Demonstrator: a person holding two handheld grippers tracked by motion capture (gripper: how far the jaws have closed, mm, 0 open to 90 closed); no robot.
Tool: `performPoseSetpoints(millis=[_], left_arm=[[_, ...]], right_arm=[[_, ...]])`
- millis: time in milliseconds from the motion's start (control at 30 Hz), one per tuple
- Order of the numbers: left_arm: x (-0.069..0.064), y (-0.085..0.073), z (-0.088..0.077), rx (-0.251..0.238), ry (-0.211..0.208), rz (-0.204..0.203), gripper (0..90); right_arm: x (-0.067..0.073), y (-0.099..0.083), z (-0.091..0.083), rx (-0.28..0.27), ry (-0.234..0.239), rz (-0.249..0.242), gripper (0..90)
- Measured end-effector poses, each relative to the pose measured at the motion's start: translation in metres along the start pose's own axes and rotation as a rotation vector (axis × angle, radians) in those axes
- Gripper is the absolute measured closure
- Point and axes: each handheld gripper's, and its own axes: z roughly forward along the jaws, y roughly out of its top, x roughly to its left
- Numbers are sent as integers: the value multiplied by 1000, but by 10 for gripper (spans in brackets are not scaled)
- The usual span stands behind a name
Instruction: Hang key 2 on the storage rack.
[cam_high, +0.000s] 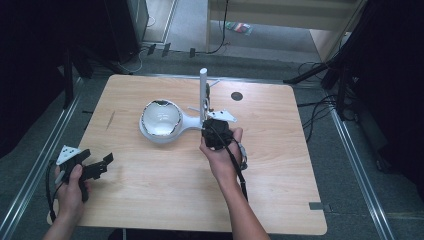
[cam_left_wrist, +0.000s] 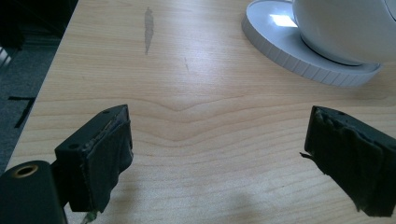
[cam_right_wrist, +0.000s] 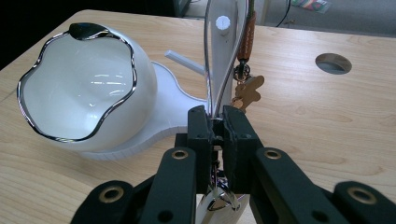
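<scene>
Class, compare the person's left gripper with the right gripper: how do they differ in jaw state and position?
The left gripper has its jaws wide apart over bare wood and holds nothing; the right gripper is shut on a thin silver chain. The left gripper sits near the table's front-left edge; the right gripper is at the middle, beside the white stand. Both have black jaws.

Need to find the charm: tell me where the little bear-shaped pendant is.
In the right gripper view the bear pendant hangs right of the white stand post, just above the right gripper.
</scene>
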Motion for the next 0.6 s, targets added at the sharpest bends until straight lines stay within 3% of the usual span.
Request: performPoseSetpoints(millis=[600], left_arm=[[0,0,0,0,-2,-2,80]], right_arm=[[0,-4,15,27,-7,2,837]])
